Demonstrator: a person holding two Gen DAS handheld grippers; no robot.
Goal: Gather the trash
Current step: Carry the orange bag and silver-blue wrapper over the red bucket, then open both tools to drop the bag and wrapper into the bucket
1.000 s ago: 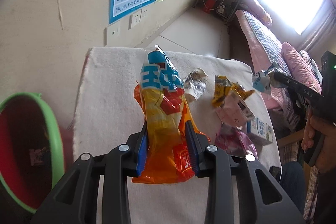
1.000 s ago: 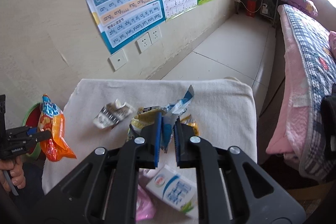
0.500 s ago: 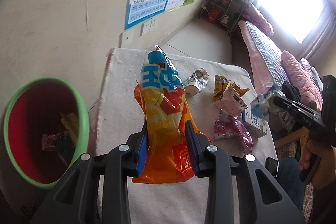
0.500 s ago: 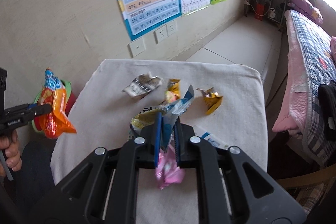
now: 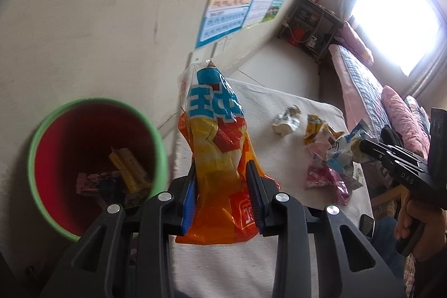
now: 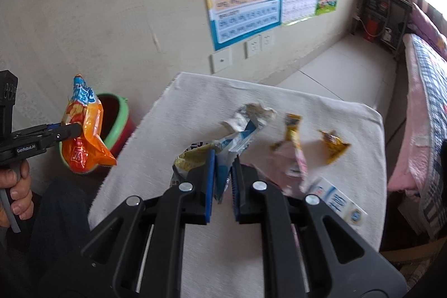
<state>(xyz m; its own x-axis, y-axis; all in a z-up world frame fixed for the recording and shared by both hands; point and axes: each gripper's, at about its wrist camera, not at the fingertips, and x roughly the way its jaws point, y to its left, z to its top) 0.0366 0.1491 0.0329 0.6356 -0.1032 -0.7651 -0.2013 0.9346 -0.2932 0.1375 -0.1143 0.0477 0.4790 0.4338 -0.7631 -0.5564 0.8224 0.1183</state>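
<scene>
My left gripper is shut on an orange and blue snack bag, held upright at the table's left edge beside a red bin with a green rim. The bin holds several wrappers. In the right wrist view the bag hangs in front of the bin. My right gripper is shut on a blue and white wrapper above the table's middle; it also shows in the left wrist view.
A table under a white cloth carries a crumpled silver wrapper, yellow wrappers, a pink wrapper and a small white and blue carton. A wall with posters stands behind. A bed is on the right.
My left gripper has swung left with the snack bag, bringing the bin closer into view. My right gripper has moved left over the table with its wrapper.
</scene>
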